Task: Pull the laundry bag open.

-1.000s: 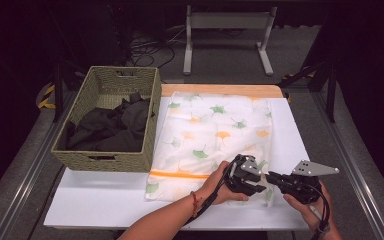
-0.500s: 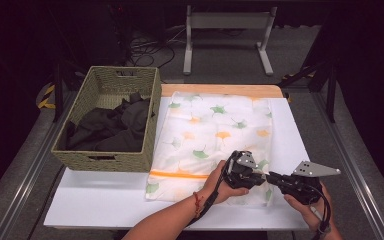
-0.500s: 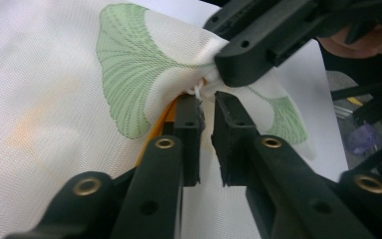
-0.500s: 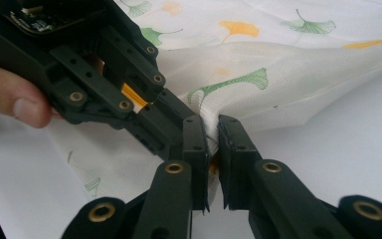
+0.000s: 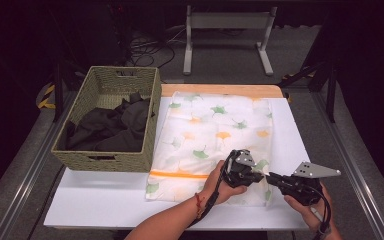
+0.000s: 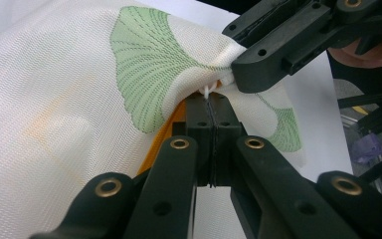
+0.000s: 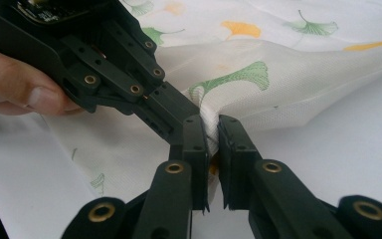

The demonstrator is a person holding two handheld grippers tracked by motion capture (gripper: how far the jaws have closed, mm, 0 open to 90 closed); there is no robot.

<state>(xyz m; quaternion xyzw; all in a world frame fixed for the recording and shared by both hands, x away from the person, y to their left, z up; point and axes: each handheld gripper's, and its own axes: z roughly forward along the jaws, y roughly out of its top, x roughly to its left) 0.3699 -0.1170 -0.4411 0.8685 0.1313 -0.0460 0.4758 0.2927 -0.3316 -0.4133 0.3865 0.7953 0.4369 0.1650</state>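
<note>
Laundry bag [image 5: 215, 135] corner (zipper pull hidden) is clamped by left hand-held gripper [image 6: 211, 107] and right hand-held gripper [image 7: 213, 127].

White table [image 5: 105, 200], wicker basket [image 5: 105, 160], leaf-print bag [image 5: 215, 125]

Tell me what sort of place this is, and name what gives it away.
Probably a lab or studio set up for recording handling tasks, not a home. A white tabletop stands in a dark room, loose cables lie on the grey floor behind it, and a grey metal stand rises beyond the table.
</note>
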